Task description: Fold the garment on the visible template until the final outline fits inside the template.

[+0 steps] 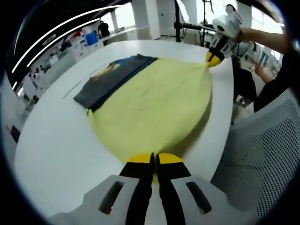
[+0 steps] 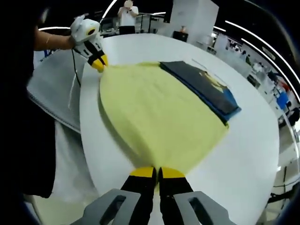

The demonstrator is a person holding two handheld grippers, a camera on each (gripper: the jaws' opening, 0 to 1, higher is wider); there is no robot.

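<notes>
garment (image 1: 154, 108) status: the yellow cloth lies spread on the white table (image 1: 56, 150), one long edge overlapping a dark blue-grey panel (image 1: 112, 77) that sits beneath its far side. whether that panel is the template or part of the clothing cannot be told from these views.

left gripper (image 1: 153, 159): jaws closed together on the near hem of the yellow cloth, which is pinched between the yellow tips. in the right gripper view the same tool (image 2: 97, 63) appears at the far corner, pulling the fabric to a point.

right gripper (image 2: 157, 172): jaws likewise closed on the hem at the opposite corner; seen from the left gripper view (image 1: 214, 58) it holds the cloth taut at a peak.

progress, as a judgement: early to middle. both corners of one edge are secured and the cloth is stretched between them, which suits carrying that edge over for a fold. the yellow spread is far wider than the dark panel, so the outline is not yet reduced. at least one fold, probably more, remains, then a check of the outline against the template.

a grey mesh chair (image 1: 262, 154) stands just beside the table edge.
</notes>
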